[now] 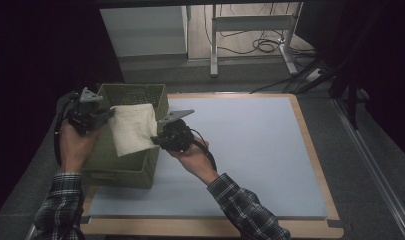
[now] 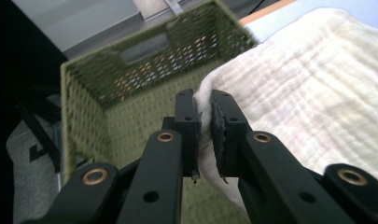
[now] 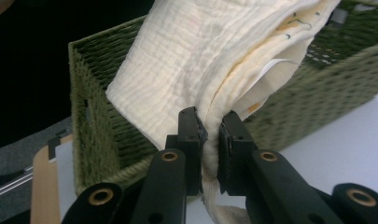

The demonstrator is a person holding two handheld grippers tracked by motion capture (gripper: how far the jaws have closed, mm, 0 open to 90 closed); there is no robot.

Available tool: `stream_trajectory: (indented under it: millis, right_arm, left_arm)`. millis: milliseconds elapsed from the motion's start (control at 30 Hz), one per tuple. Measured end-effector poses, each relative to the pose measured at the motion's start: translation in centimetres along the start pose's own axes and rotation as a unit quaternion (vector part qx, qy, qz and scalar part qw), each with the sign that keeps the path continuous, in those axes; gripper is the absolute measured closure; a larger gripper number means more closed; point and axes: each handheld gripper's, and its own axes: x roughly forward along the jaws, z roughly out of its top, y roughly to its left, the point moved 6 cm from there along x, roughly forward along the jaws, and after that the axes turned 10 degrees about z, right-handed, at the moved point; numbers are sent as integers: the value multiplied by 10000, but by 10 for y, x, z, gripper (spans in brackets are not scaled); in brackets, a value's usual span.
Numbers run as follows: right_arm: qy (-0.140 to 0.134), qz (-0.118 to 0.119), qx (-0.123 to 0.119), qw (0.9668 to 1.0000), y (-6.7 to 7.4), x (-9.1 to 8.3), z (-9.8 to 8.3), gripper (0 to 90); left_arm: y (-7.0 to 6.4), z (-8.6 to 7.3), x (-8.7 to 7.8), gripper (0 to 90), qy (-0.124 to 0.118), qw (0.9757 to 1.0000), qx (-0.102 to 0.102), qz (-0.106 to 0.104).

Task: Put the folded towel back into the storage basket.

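1 cloth (image 1: 133,127), 1 basket (image 1: 140,170), 2 tongs (image 1: 106,116) (image 1: 155,141)

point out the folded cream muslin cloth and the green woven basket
folded cream muslin cloth (image 1: 133,127), high view, middle of its top face
green woven basket (image 1: 132,89), high view, far rim

My left gripper (image 1: 108,114) and right gripper (image 1: 155,140) are matte black, each topped by a grey three-cornered plate at about 12 o'clock. A black cable loops from each body toward 6 o'clock. Brass-ringed pivot holes mark my black jaw arms. My jaw pads (image 2: 220,122) are dark, with frayed, chipped edges. My sleeves (image 1: 242,207) are dark plaid with pale lines.
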Motion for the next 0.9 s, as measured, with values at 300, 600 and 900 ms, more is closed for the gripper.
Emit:
stream_trajectory:
  millis: [300,600,900]
  right_arm:
    - [167,195,113,9996,22,37,-5,807]
    - [414,329,121,9985,40,65,-15,803]
    - [628,315,275,9972,45,74,-24,801]
  left_arm:
    - [17,-28,2,818,191,9997,-130,68]
    - [23,-53,8,817,355,9992,-183,13]
    - [18,-66,21,816,471,9987,-179,-126]
